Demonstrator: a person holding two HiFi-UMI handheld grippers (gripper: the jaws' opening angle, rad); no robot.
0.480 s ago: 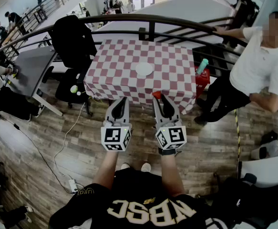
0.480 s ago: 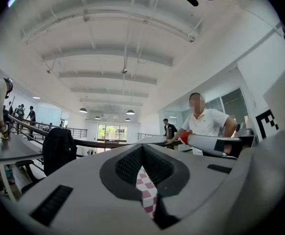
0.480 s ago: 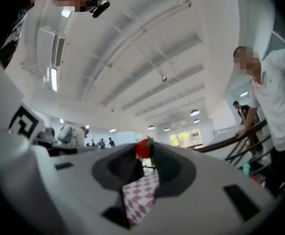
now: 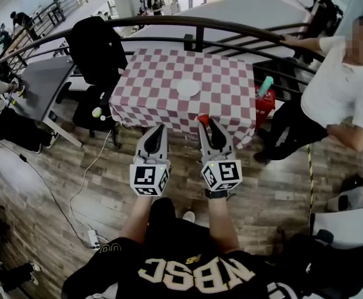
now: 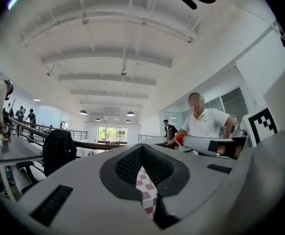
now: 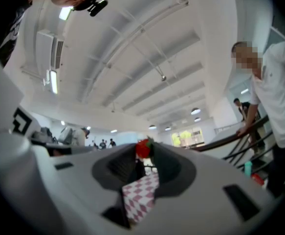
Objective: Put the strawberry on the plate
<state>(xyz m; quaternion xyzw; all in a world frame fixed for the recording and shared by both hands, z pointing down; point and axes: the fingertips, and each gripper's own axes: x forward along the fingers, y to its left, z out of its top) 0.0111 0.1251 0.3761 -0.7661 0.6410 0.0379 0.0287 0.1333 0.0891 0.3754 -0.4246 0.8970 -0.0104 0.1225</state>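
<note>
A red strawberry [image 4: 203,118] with a green top is pinched at the tips of my right gripper [image 4: 205,121], which is shut on it. In the right gripper view the strawberry [image 6: 142,149] sits between the jaw tips of that gripper [image 6: 144,152]. Both grippers hover over the near edge of a table with a red-and-white checked cloth [image 4: 159,80]. A white plate [image 4: 188,89] lies near the table's middle, beyond the strawberry. My left gripper [image 4: 157,130] is beside the right one, shut with nothing in it [image 5: 142,147].
A curved black railing [image 4: 193,25] runs behind the table. A person in a white shirt [image 4: 334,89] leans on it at the right. A red crate with a teal bottle [image 4: 264,92] stands by the table's right side. A chair with a black jacket [image 4: 97,52] and a grey table [image 4: 38,89] stand left.
Both grippers have moved slightly forward toward the table, with the strawberry still held in the right one.
</note>
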